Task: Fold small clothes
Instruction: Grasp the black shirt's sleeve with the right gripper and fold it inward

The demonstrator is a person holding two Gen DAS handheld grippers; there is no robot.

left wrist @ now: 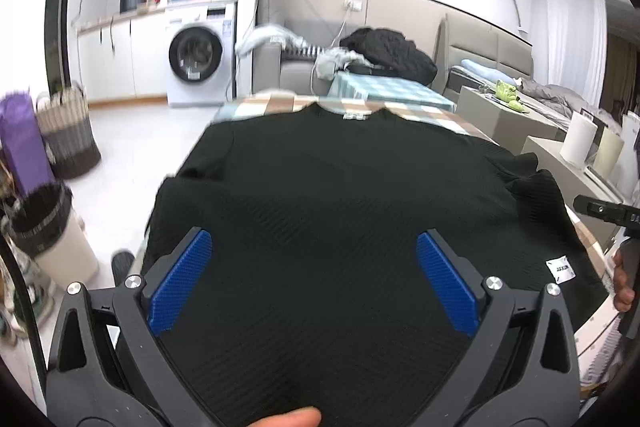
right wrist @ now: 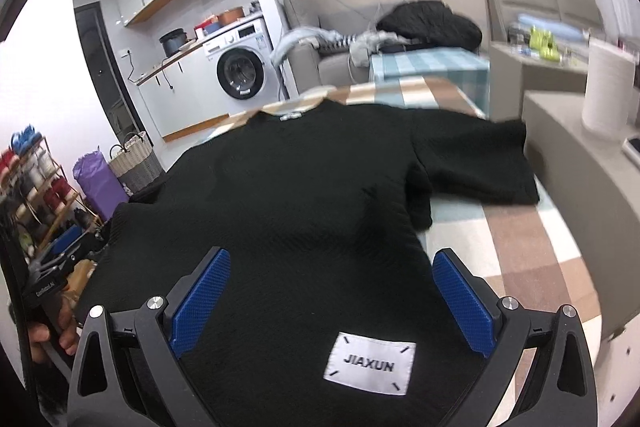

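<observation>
Black knit T-shirt (right wrist: pixel 304 203) lay flat on checked worktop (right wrist: pixel 532 251), centre frame, hem nearest. Left gripper (left wrist: pixel 314 279) & right gripper (right wrist: pixel 332 301) hovered w/ fingers spread, empty. Pre-fold stage; next: likely pinch hem corners.

Room layout, referenced to the washing machine (left wrist: pixel 196 61).

White cabinets (left wrist: pixel 120 61) are fitted left of it under a wooden-edged counter; a woven basket (left wrist: pixel 66 135) is placed further left on the white floor, and a grey sofa (left wrist: pixel 288 67) is positioned to its right.
</observation>
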